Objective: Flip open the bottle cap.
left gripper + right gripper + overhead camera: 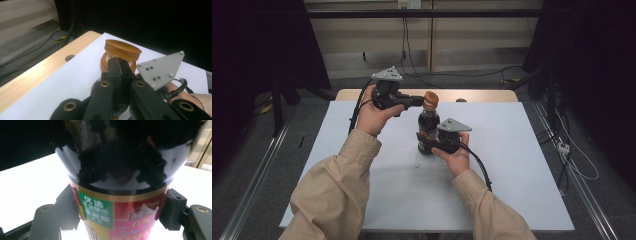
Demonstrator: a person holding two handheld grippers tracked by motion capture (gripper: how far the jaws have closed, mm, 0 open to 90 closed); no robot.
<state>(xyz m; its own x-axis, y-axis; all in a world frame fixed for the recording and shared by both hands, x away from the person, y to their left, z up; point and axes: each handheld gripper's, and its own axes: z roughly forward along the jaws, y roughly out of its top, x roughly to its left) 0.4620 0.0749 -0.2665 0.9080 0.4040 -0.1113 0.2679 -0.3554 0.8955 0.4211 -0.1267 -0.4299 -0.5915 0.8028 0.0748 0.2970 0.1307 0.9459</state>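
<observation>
Bottle (428, 131) stands upright near the middle of the white table (522, 165), dark glass with a red, green and gold label around its lower body and an orange-brown cap (430, 100) on top. From the high view I see it between my two hands, a little beyond the centre of the white surface.

My right gripper (428, 143) is at the bottle's lower half, and in the right gripper view its two black jaws press against the label from either side, so it is pinching the bottle around the body. The right hand (454, 156) holds that gripper low, close to the table, with its cable trailing back along the sleeve.

My left gripper (418, 101) comes in from the left at cap height. In the left gripper view its jaws sit drawn together just below the flared top of the cap, and they seem to bear on the cap's near side, though I cannot tell whether they actually clamp it or only touch it. The left hand (371, 116) is raised above the table. In that same view the grey plate (160, 69) of the right gripper shows just right of the cap.

Beyond the white surface a strip of wood (482, 95) runs along the table's far edge.
</observation>
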